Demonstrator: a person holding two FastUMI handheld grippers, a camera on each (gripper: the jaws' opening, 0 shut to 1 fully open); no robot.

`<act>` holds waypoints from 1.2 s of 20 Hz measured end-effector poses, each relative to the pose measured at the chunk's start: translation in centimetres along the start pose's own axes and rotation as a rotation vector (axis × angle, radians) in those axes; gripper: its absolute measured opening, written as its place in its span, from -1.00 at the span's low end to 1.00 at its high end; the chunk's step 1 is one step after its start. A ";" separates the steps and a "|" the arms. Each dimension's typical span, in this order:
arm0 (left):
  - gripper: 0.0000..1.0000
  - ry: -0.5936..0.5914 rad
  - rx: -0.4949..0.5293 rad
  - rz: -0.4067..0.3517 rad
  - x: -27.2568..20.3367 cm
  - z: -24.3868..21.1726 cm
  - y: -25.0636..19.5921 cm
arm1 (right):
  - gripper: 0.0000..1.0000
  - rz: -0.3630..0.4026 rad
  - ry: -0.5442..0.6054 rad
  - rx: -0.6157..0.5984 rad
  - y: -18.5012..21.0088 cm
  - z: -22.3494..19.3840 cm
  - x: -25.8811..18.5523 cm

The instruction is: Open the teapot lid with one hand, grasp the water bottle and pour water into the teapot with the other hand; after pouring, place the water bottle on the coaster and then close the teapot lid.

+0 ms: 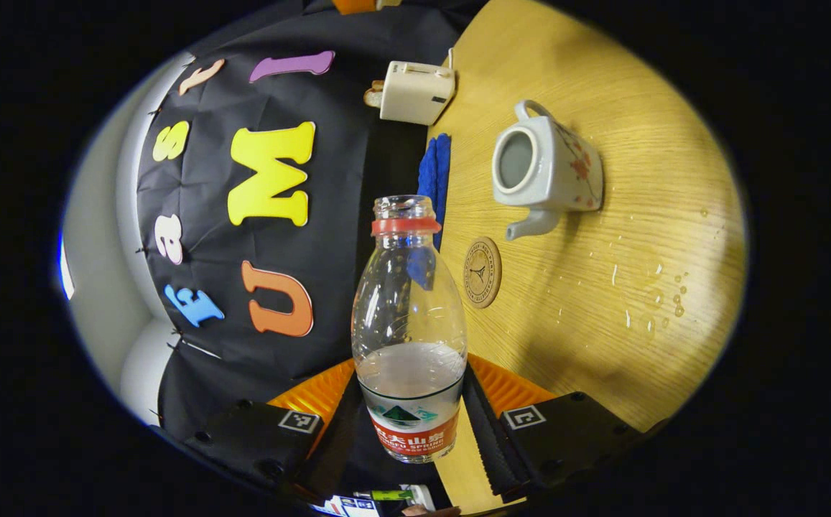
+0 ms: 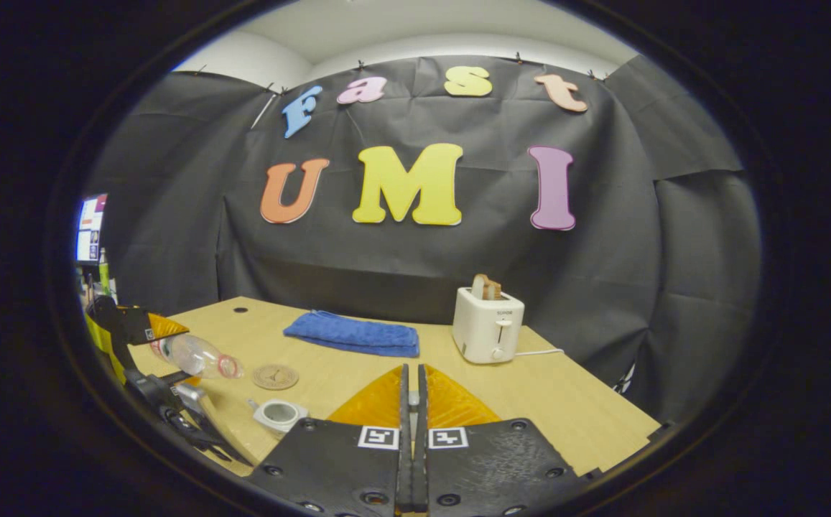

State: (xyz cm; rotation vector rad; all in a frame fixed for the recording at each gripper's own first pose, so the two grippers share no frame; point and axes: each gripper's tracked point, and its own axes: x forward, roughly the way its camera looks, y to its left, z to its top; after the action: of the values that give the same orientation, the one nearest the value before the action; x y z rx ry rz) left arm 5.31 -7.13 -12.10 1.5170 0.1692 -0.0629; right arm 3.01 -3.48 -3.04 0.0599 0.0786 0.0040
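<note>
My left gripper [image 1: 410, 373] is shut on the lower body of a clear, uncapped water bottle [image 1: 409, 345] that holds some water. In the right gripper view the bottle [image 2: 196, 357] lies tilted above the table, mouth toward the coaster [image 2: 276, 376], held by the left gripper [image 2: 131, 327]. The white teapot [image 1: 548, 169] stands on the table with its top open; it is also in the right gripper view [image 2: 279, 414]. The round cork coaster [image 1: 483, 272] lies bare beside its spout. My right gripper [image 2: 413, 380] is raised over the table, fingers together on a pale sliver, apparently the lid knob.
A white toaster [image 2: 488, 327] with toast stands at the back of the wooden table [image 2: 566, 402], a folded blue cloth [image 2: 352, 333] to its left. Water drops [image 1: 645, 301] lie on the tabletop near the teapot. A screen [image 2: 90, 226] glows at the far left.
</note>
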 end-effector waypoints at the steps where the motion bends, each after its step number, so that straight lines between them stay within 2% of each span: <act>1: 0.55 0.003 0.013 -0.002 0.1 0.2 -0.2 | -0.99 0.004 -0.001 0.001 0.1 0.0 -0.1; 5: 0.55 -0.002 0.091 0.008 -0.3 1.8 -0.3 | -0.99 -0.022 -0.001 -0.011 -0.5 0.0 0.0; 10: 0.55 0.007 0.232 -0.016 -0.7 2.9 -0.6 | -0.99 -0.019 0.014 -0.002 -0.5 -0.2 0.1; 18: 0.55 0.027 0.334 -0.017 -0.2 3.0 -0.1 | -0.99 -0.023 0.014 0.002 -0.9 -0.1 0.1; 19: 0.55 0.025 0.359 -0.011 -0.2 3.3 0.1 | -0.95 -0.027 0.015 0.000 -1.1 -0.1 0.1; 21: 0.55 0.017 0.416 0.003 -0.4 3.7 0.5 | -0.99 -0.023 0.014 0.000 -0.9 -0.1 0.0; 24: 0.55 0.021 0.442 0.001 -0.4 3.6 0.8 | -0.94 -0.021 0.018 0.001 -1.0 -0.1 -0.1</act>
State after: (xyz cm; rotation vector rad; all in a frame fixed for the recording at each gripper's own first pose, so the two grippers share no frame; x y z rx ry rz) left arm 5.28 -10.71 -11.10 1.9592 0.1791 -0.0876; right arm 2.92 -4.50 -3.21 0.0602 0.0969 -0.0166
